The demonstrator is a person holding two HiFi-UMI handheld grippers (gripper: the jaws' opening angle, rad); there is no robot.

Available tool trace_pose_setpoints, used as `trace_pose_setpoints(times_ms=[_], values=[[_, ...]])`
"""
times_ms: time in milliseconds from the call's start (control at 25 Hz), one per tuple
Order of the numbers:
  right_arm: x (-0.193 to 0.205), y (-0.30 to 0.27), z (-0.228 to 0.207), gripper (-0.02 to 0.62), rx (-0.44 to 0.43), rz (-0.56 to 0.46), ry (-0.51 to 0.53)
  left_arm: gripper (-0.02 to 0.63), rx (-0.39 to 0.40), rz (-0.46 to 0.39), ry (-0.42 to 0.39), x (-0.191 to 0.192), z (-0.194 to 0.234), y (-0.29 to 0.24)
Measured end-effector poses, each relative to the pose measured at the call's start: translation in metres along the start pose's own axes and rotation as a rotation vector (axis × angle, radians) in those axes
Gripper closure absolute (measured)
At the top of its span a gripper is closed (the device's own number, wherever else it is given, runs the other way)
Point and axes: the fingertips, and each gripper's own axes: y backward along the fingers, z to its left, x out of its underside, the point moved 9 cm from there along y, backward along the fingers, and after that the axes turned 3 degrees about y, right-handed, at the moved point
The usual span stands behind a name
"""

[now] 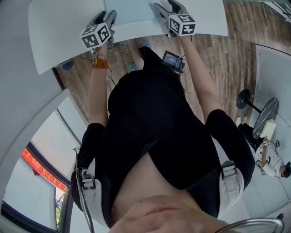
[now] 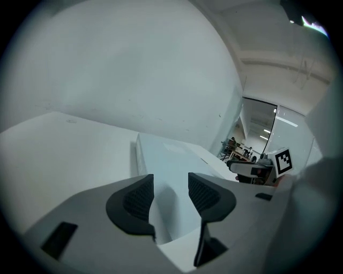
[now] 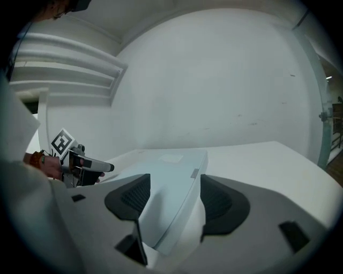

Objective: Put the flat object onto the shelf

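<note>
The flat object is a thin white slab, and each gripper has it by one end. In the left gripper view it fills the gap of my left gripper, both ribbed pads against its faces. The right gripper view shows the same for my right gripper, with the flat object running away between the pads. From the head view, the left gripper and right gripper are held out side by side over a white surface; the slab is hard to tell apart from it there.
White ledges run along the wall at upper left in the right gripper view. Below me is a wooden floor. A round black-footed table and a seated person are at the right. A small device hangs at my chest.
</note>
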Motion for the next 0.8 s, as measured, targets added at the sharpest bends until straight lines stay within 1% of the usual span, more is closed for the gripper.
trace_pose_setpoints(times_ms=[120, 200, 320, 360, 520, 800], values=[[-0.013, 0.011, 0.009, 0.318, 0.028, -0.039, 0.04, 0.425, -0.001, -0.05, -0.082, -0.012, -0.017, 0.01], [-0.024, 0.019, 0.019, 0.318, 0.051, -0.077, 0.064, 0.427, -0.001, -0.093, -0.134, -0.022, -0.029, 0.021], [-0.042, 0.033, 0.036, 0.318, 0.058, -0.138, 0.096, 0.439, -0.003, -0.173, -0.201, -0.039, -0.048, 0.04], [-0.049, 0.038, 0.042, 0.318, 0.06, -0.159, 0.11, 0.45, -0.002, -0.199, -0.218, -0.045, -0.054, 0.046], [-0.075, 0.062, 0.07, 0.318, 0.07, -0.252, 0.17, 0.459, -0.002, -0.313, -0.281, -0.067, -0.075, 0.077], [-0.122, 0.105, 0.121, 0.318, 0.074, -0.418, 0.229, 0.482, 0.012, -0.496, -0.378, -0.093, -0.11, 0.133]])
